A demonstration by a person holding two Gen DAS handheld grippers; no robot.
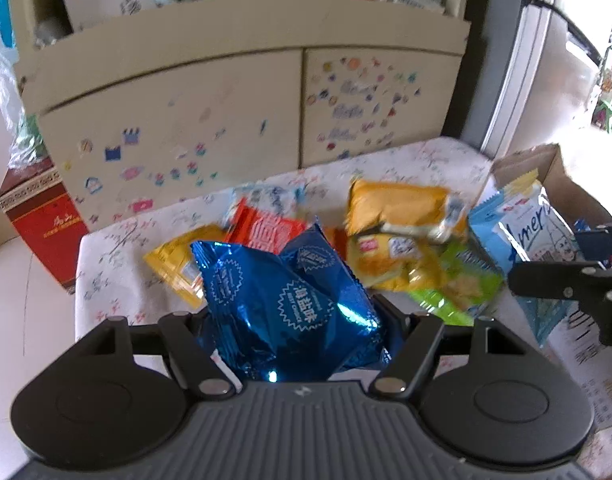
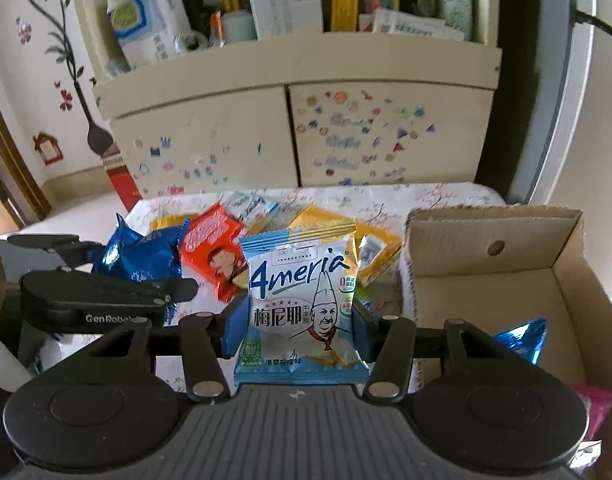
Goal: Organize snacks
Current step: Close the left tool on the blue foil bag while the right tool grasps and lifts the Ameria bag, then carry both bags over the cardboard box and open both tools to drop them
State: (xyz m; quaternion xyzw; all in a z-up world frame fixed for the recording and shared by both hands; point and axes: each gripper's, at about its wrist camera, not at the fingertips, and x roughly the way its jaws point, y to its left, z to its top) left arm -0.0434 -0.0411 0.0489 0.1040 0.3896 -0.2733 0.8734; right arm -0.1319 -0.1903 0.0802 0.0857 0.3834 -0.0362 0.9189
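Each of the 2 hand-held grippers carries 1 packet above the tabletop (image 2: 426,196). The left hand-held gripper (image 1: 293,320) is clamped on a blue foil packet (image 1: 285,304); the right hand-held gripper (image 2: 293,320) is clamped on a pale blue Ameria packet (image 2: 299,304), held upright. The open cardboard box (image 2: 490,264), holding 1 blue foil packet (image 2: 522,340), lies just right of the right gripper, the nearer one. About 6 packets remain in the pile (image 1: 402,236).

Stickered cabinet (image 2: 289,136); red carton (image 1: 41,224).
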